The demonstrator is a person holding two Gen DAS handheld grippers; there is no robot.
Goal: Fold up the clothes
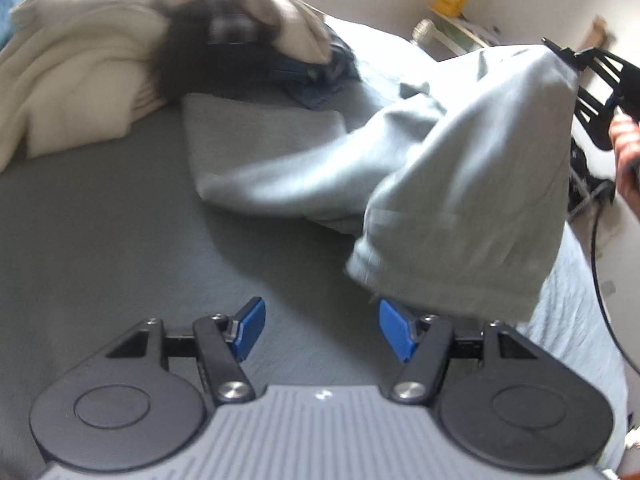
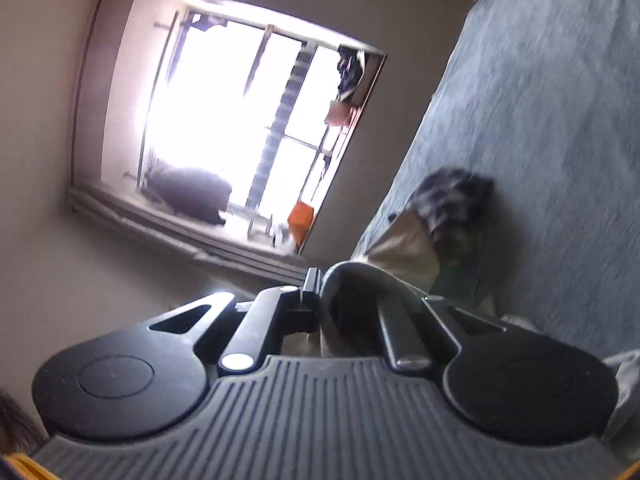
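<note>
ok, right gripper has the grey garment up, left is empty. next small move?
Probably bring the open left gripper onto the hanging hem of the grey garment and close. The right gripper pinches only one top corner, so the cloth droops unspread above the bed.

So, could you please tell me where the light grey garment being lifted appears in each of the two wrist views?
Left wrist view: the light grey garment hangs at centre right, its top corner pinched by the right gripper.
Right wrist view: only a fold of it shows at bottom centre, clamped at the fingers.
Shared landmark: the grey bedspread, lower left in the first and right side in the second.
</note>
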